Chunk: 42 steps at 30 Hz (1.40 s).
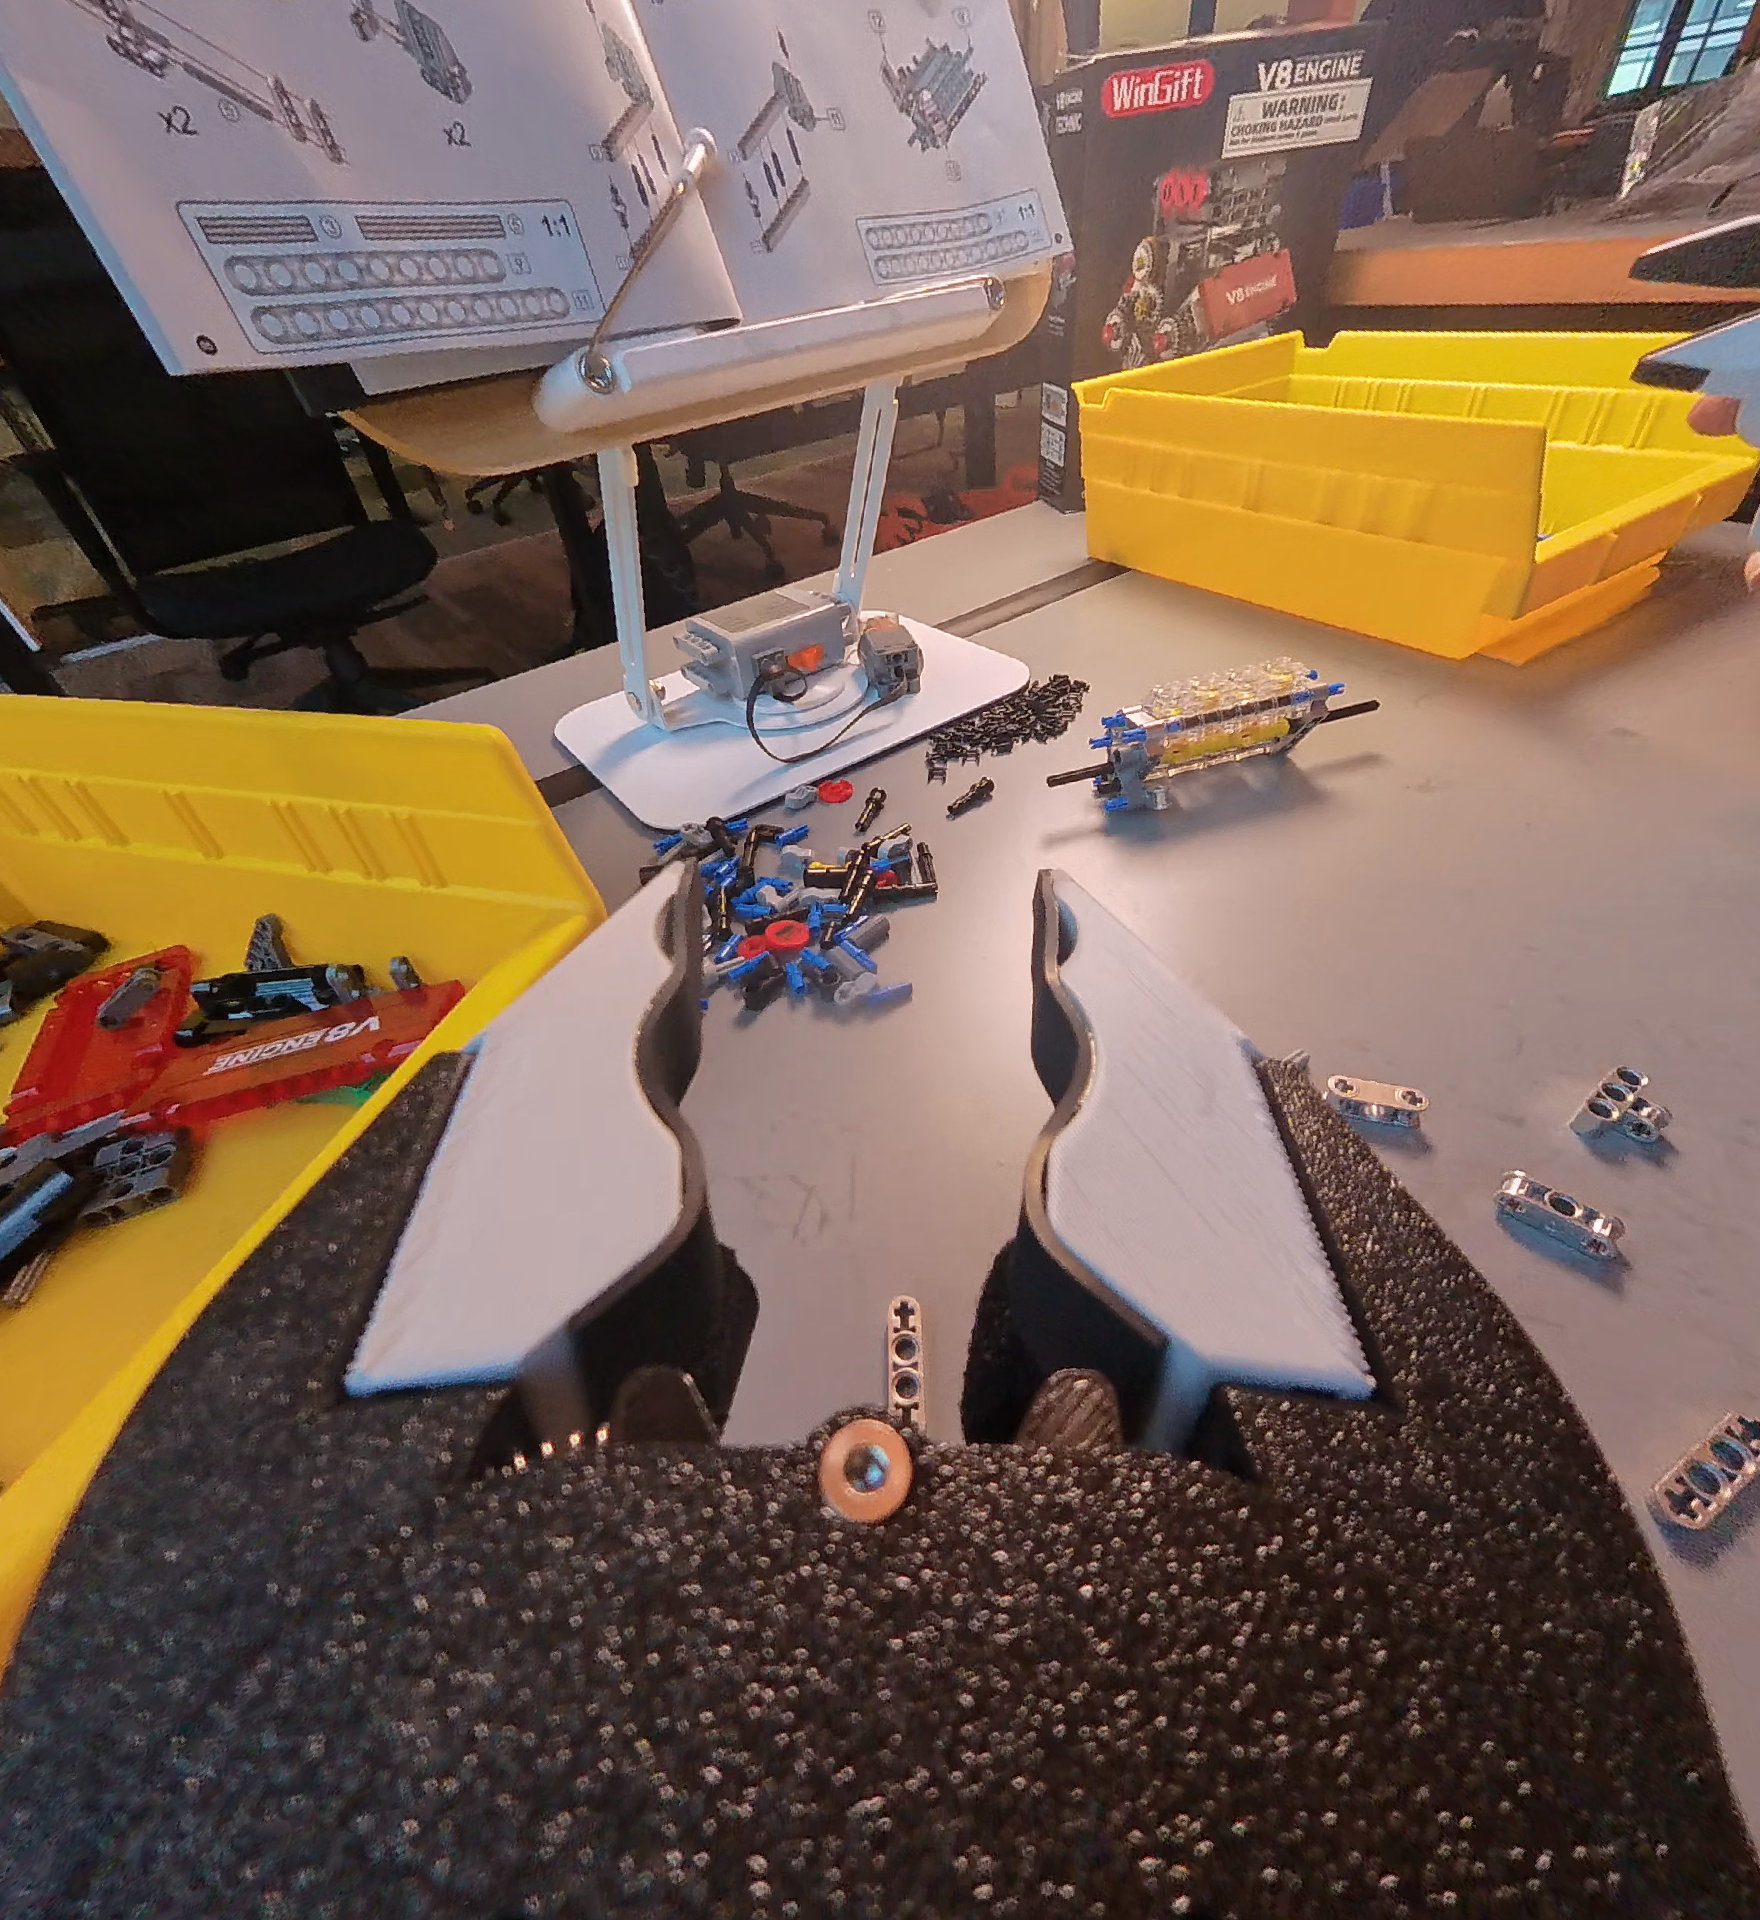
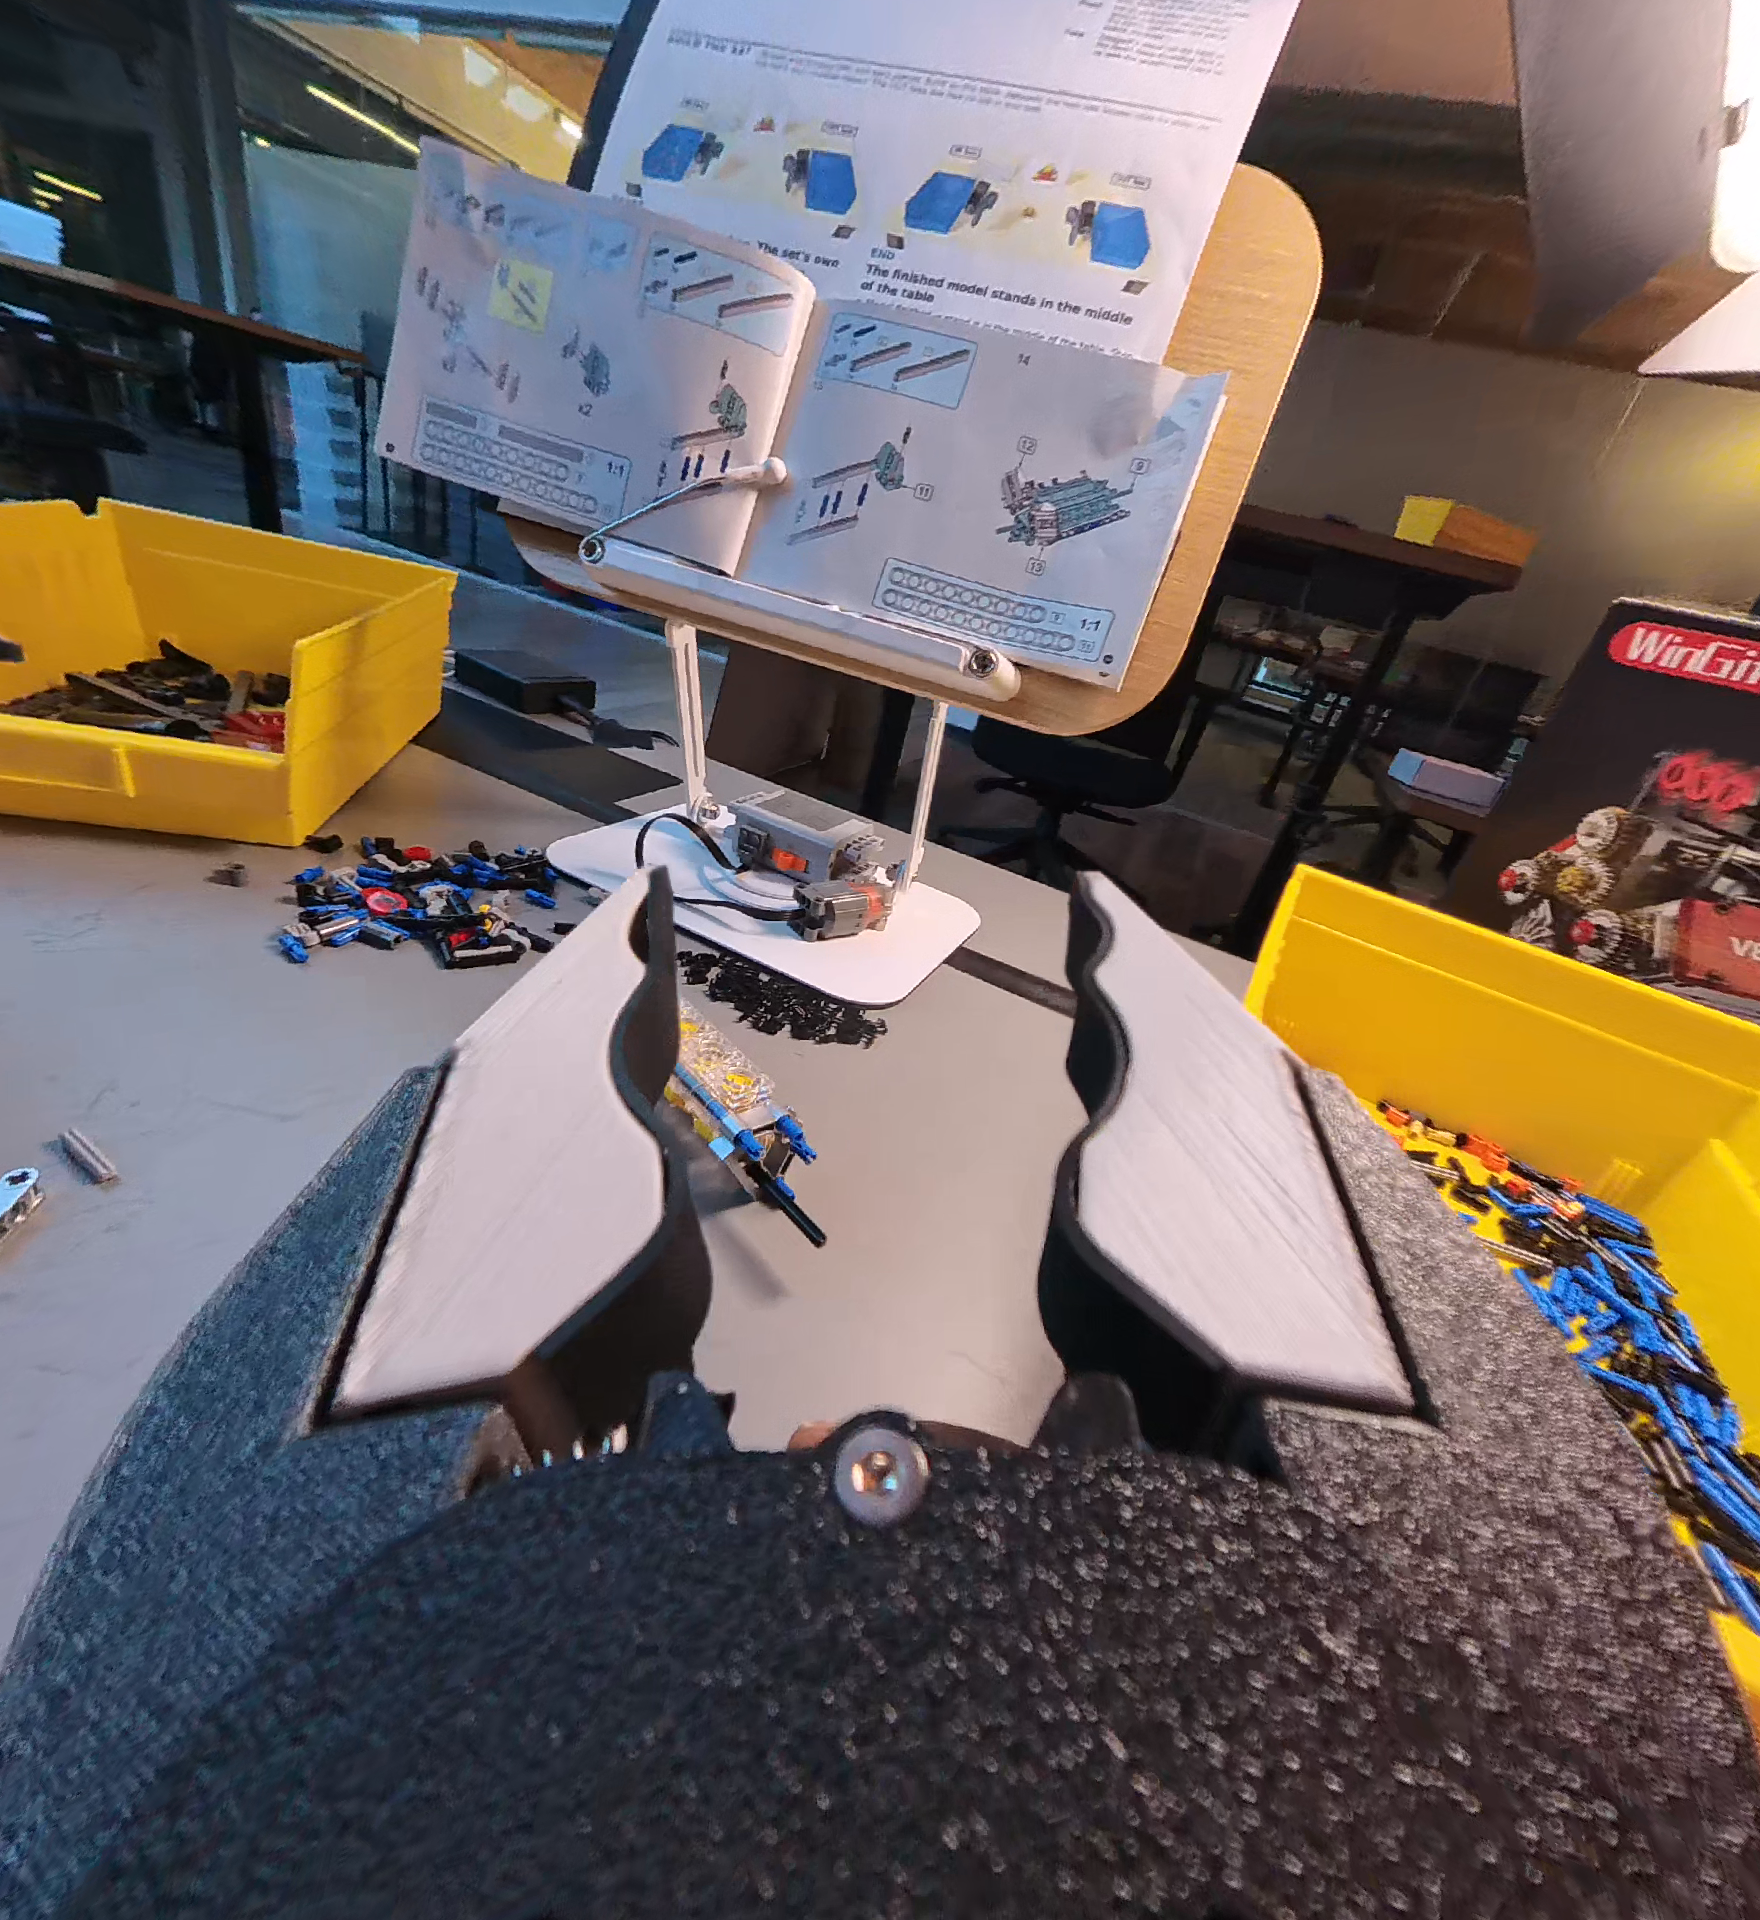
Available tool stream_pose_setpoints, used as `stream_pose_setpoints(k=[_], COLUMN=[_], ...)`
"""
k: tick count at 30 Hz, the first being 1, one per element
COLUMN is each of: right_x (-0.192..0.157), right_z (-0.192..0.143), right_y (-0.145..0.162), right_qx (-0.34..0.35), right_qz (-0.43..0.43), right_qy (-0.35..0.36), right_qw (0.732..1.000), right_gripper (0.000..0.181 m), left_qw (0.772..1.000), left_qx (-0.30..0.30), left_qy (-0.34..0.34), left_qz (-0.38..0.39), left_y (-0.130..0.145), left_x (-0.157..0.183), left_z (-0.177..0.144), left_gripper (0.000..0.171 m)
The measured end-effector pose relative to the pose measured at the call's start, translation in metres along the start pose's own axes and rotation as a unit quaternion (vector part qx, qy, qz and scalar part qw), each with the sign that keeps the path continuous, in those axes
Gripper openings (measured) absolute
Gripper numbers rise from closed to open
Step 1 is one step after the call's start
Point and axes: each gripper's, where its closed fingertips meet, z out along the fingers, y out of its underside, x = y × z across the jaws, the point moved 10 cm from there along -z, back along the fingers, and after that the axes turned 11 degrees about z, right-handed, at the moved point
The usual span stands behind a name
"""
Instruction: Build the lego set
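My left gripper (image 1: 863, 883) is open and empty, low over the grey table (image 1: 1478, 935). A pile of small blue, black and red pins (image 1: 803, 925) lies just beyond its tips. A small grey beam (image 1: 903, 1356) lies between its fingers near the base. A partly built clear, yellow and grey model (image 1: 1219, 743) with a black axle lies further right. My right gripper (image 2: 868, 883) is open and empty above the table, and the same model (image 2: 741, 1112) shows beside its left finger (image 2: 543, 1143). The right gripper also shows at the right edge of the left wrist view (image 1: 1749, 312).
A booklet stand (image 1: 793, 727) holds open instruction pages (image 1: 502, 156), with a grey battery box (image 1: 767, 649) on its base. Yellow bins sit left (image 1: 232, 810) and right (image 1: 1375, 488); the right one (image 2: 1530, 1091) holds blue and black pins (image 2: 1634, 1330). Several silver connectors (image 1: 1556, 1210) lie on the table. A product box (image 1: 1208, 208) stands behind.
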Motion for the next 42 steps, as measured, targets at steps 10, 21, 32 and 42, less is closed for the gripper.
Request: stream_pose_setpoints(k=[10,21,32,42], right_x=[0.031,0.062,0.068,0.058], right_z=[-0.007,-0.015,-0.013,-0.007], right_y=[-0.004,0.004,0.013,0.014], right_qx=[-0.009,0.001,-0.036,-0.045], right_qz=[0.045,0.154,0.179,0.134], right_qy=[0.088,0.126,0.147,0.131], right_qw=[0.995,0.98,0.972,0.981], right_gripper=[0.061,0.055,0.052,0.052], left_qw=[1.0,1.0,0.995,0.995], left_qx=[-0.015,-0.01,-0.07,-0.056], left_qy=[-0.002,0.004,-0.016,-0.01], left_qz=[0.001,0.002,-0.073,-0.079], left_y=[0.006,0.004,0.013,0.011], left_x=[-0.001,0.001,-0.015,-0.02], left_z=[0.005,0.004,0.0,-0.005], left_gripper=[0.061,0.06,0.046,0.047])
